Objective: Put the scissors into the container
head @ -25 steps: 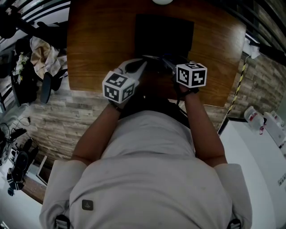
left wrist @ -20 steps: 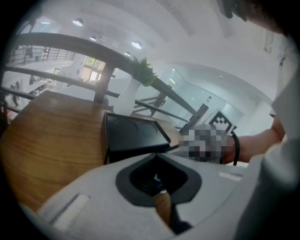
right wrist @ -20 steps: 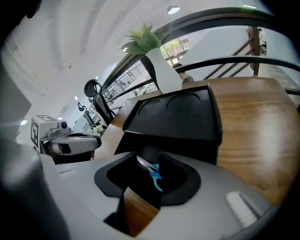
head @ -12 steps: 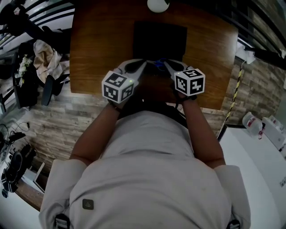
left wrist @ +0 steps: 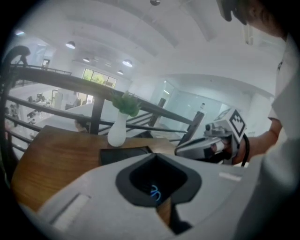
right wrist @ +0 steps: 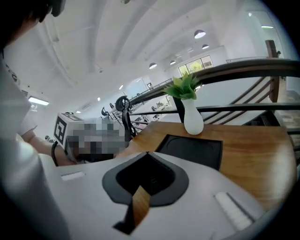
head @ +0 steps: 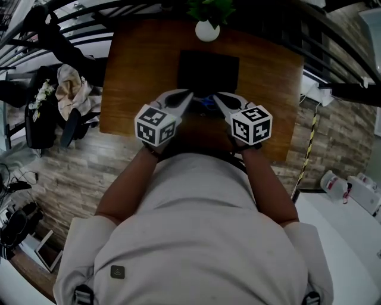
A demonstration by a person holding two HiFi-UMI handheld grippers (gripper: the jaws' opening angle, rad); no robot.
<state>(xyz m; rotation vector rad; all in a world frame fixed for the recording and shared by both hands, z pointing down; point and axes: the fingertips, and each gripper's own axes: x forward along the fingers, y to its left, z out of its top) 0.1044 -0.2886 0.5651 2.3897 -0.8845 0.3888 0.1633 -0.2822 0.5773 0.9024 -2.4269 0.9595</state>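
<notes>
Seen beyond closed, empty left gripper [left wrist: 154, 157] in own view: blue scissors [left wrist: 155, 191]. Not seen past closed, empty right gripper [right wrist: 146, 153].

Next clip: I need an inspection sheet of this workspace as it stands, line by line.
Surface: wooden table, with bare wood around the tray.
Job's things: blue scissors appear to lie on the table between the grippers, just short of the black container and not in it.
Clutter: white vase with a green plant at the far edge.
Grippers: left gripper and right gripper both have their fingers together, with nothing seen clamped.
Cables: loose dark cables on the floor, far left.
Surroundings: railing, chair draped with clothes, white counter holding bottles.
</notes>
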